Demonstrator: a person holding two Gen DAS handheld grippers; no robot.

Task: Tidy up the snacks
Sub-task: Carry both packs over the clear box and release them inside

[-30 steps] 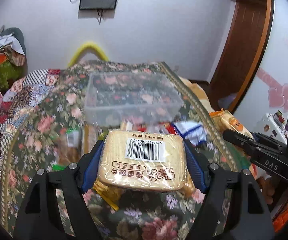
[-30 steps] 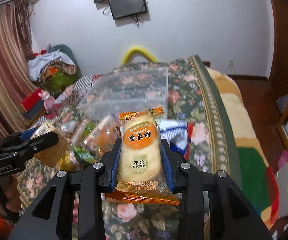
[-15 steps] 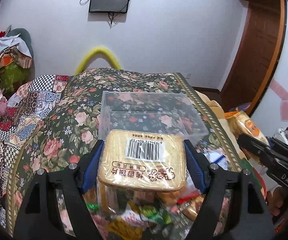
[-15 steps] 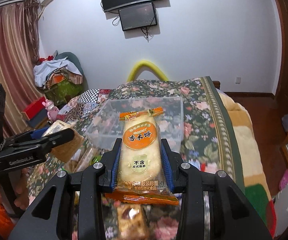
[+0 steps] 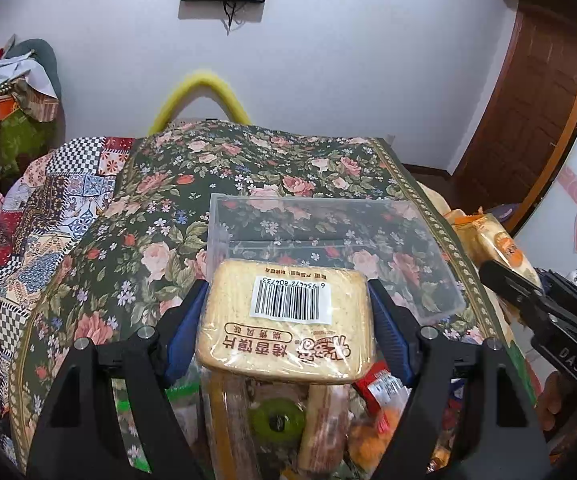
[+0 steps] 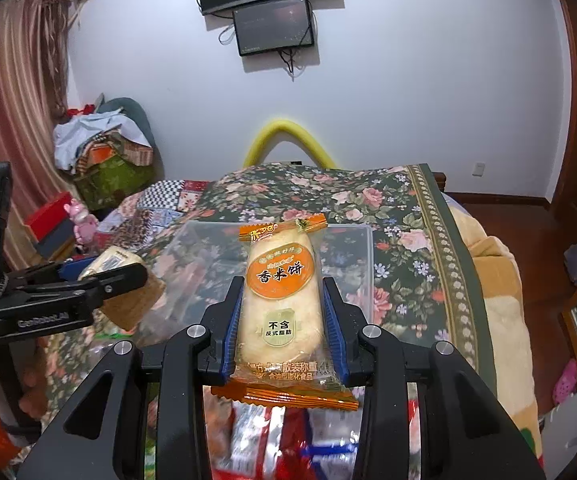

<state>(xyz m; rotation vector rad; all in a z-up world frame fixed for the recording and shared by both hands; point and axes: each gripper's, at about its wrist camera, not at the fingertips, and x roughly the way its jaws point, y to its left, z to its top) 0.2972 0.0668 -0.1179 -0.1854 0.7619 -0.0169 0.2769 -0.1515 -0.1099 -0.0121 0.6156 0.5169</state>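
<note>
**Clear plastic bin waits empty as two snacks arrive together**

Clear plastic walls show only the flowered bedspread beneath: the storage bin (image 5: 328,248) on the bed (image 5: 136,208) holds nothing yet, so the sorting appears barely begun. At left, the left claw (image 5: 288,316) is clamped on a flat pack of toasted bread slices (image 5: 288,312), barcode side up, held above the loose pile and just short of the bin's near wall. Under and in front of that claw lies the heap of wrapped snacks (image 5: 288,420), still unsorted on the bedspread: sausage-like sticks, a green-labelled packet and red and orange wrappers among them. At right, the right claw (image 6: 282,312) is shut on an orange-trimmed rice cracker packet (image 6: 280,292), held upright with the bin behind it; the same claw shows at the right edge of the left wrist view, beside the bin rather than over it. More red, white and blue wrappers (image 6: 288,440) blur below it.

By these views, two items are in hand and none delivered. What is left looks like the bulk of the job: lowering both packs into the bin, letting go, then returning for the rest of the heap.
</note>
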